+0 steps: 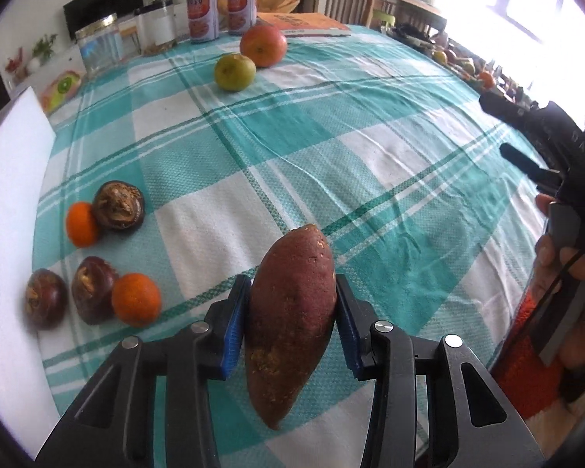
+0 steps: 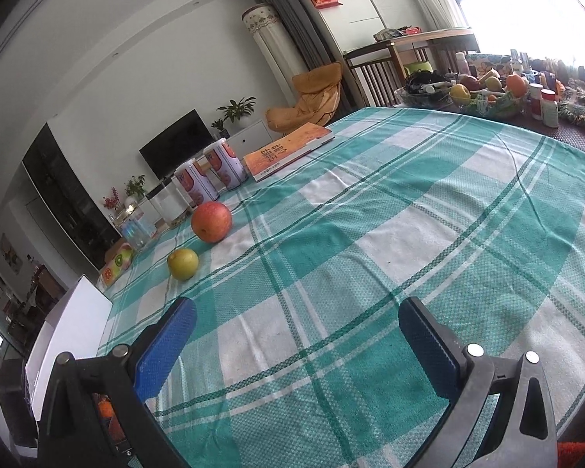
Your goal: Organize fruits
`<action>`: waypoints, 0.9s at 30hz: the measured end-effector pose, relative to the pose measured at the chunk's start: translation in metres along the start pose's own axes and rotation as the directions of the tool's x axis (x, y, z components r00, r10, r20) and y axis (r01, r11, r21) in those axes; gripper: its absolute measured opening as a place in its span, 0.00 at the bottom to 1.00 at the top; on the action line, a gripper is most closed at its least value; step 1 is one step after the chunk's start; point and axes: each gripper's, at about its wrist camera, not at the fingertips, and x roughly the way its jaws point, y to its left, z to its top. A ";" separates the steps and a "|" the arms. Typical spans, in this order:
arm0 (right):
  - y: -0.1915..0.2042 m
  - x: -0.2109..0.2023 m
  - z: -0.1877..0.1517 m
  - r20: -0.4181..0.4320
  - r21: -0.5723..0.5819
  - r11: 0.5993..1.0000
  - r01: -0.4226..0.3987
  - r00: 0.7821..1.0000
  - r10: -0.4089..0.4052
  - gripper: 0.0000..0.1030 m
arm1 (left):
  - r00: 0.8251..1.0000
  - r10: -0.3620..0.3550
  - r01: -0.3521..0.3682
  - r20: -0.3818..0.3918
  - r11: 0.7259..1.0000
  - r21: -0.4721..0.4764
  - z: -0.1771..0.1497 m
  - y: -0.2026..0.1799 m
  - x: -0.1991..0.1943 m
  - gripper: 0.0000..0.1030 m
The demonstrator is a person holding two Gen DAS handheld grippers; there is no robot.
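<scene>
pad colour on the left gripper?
Blue pads on the left gripper, clamped on the reddish-brown sweet potato. Left wrist view shows it best.

We grip a sweet potato (image 1: 290, 319) between our left gripper (image 1: 290, 329) pads; three mangosteens (image 1: 118, 205) and two oranges (image 1: 135, 298) sit on the checked cloth (image 1: 370, 179).

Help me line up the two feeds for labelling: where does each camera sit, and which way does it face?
Left wrist: on the left gripper, facing across the checked tablecloth; its fingers clamp a sweet potato; the right gripper shows.
Right wrist: on the right gripper, open, facing the tablecloth.
Shared: apple, green fruit, cans.
</scene>
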 end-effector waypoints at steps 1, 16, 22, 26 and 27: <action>0.007 0.004 -0.002 -0.032 -0.020 0.999 -0.029 0.999 0.028 1.00 | 0.999 -0.049 0.050 0.021 0.998 -0.049 -0.003 0.008 -0.019 0.41; 0.276 0.088 -0.122 -0.660 -0.526 0.615 -0.587 0.738 0.141 0.64 | 0.973 0.113 -0.023 0.203 0.916 -0.401 -0.068 0.142 -0.179 0.42; 0.309 0.129 -0.156 -0.705 -0.604 0.558 -0.570 0.708 -0.040 0.56 | 0.969 0.149 -0.052 0.197 0.902 -0.430 -0.079 0.157 -0.184 0.42; 0.311 0.136 -0.149 -0.684 -0.598 0.599 -0.532 0.728 -0.036 0.43 | 0.971 0.163 -0.070 0.173 0.891 -0.448 -0.088 0.168 -0.186 0.42; 0.310 0.132 -0.144 -0.671 -0.600 0.606 -0.522 0.741 -0.025 0.43 | 0.971 0.172 -0.081 0.165 0.889 -0.452 -0.091 0.171 -0.187 0.42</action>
